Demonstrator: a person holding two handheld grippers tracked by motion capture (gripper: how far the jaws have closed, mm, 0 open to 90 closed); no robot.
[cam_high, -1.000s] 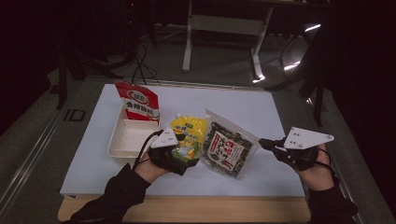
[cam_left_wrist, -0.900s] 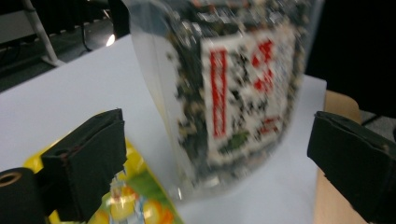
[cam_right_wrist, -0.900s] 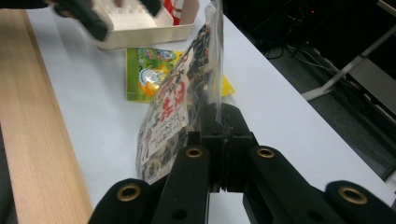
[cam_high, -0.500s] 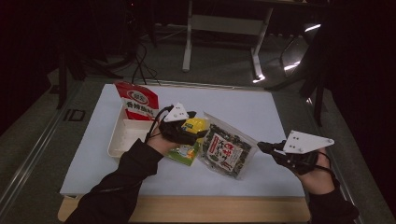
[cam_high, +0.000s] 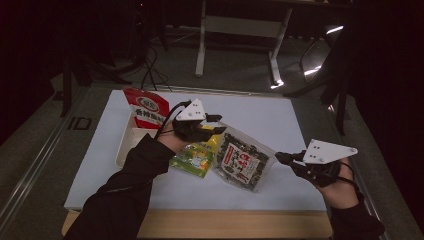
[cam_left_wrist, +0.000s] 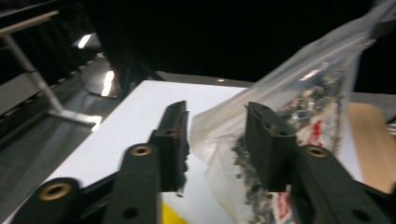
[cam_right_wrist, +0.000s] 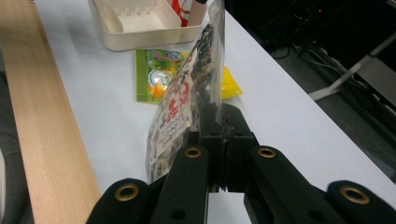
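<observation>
Clear snack bag (cam_high: 243, 161), dark contents, red-white label, lifted edgewise.

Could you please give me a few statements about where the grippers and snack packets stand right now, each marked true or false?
1. The right gripper is shut on an edge of the clear seaweed bag. True.
2. The left gripper is clamped shut on the same bag. False: its fingers are apart, with the bag's edge between them.
3. The green packet lies inside the white tray. False: it lies on the table beside the tray.
4. A red packet stands at the tray. True.
</observation>
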